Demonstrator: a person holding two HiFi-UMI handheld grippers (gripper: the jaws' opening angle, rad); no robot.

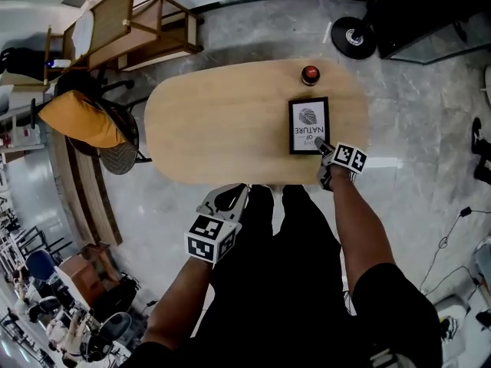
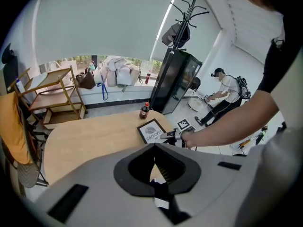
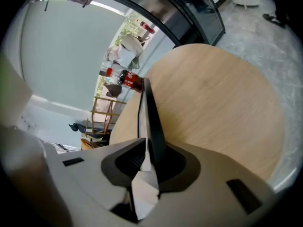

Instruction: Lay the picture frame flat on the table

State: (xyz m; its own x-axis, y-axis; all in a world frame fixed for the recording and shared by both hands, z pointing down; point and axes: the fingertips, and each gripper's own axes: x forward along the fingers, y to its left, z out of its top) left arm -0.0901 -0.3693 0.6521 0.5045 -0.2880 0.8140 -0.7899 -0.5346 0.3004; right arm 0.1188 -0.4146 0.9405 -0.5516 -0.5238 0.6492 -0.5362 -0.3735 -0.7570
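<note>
A black picture frame with a fingerprint print lies face up on the right part of the oval wooden table. My right gripper is at the frame's near right corner, shut on its edge. In the right gripper view the frame runs edge-on between the jaws of the right gripper. My left gripper hangs below the table's near edge, holding nothing. From the left gripper view, the left gripper looks across the table at the frame; its tips meet.
A small cola bottle stands just beyond the frame. A wooden shelf cart and a chair with an orange cloth stand left of the table. A black cabinet and a person are further back.
</note>
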